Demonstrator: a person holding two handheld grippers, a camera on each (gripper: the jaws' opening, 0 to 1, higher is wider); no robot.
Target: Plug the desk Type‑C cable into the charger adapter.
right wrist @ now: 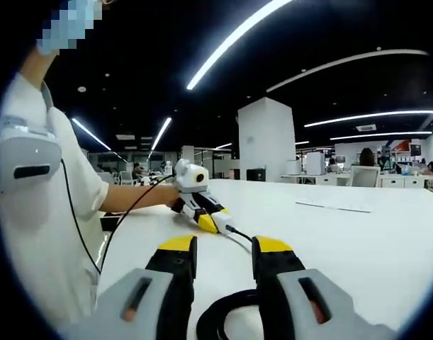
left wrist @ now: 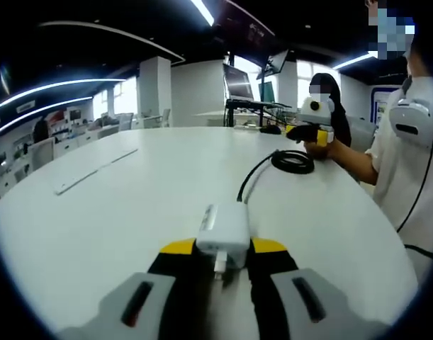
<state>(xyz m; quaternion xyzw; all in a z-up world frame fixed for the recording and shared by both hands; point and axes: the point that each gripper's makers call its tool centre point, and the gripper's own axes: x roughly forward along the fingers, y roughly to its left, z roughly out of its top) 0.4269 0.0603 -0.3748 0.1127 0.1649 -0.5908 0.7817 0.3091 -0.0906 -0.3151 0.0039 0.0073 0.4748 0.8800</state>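
Note:
My left gripper [left wrist: 223,248] is shut on a white charger adapter [left wrist: 223,228], whose metal prongs point back at the camera. A black Type‑C cable [left wrist: 253,176] runs from the adapter's far end to a coil [left wrist: 293,161] on the white table [left wrist: 117,219]. I cannot tell whether the plug is seated. The right gripper [left wrist: 317,134] sits just behind the coil, held by a hand. In the right gripper view my right gripper [right wrist: 225,248] is open above the coil [right wrist: 227,315], facing the left gripper [right wrist: 215,221] and the adapter [right wrist: 221,222].
A flat white strip [left wrist: 96,170] lies on the table's far left, also seen as a strip [right wrist: 333,207]. A person in a white shirt [left wrist: 407,163] stands at the table's right edge. Monitors [left wrist: 239,83] and another person [left wrist: 331,92] are beyond it.

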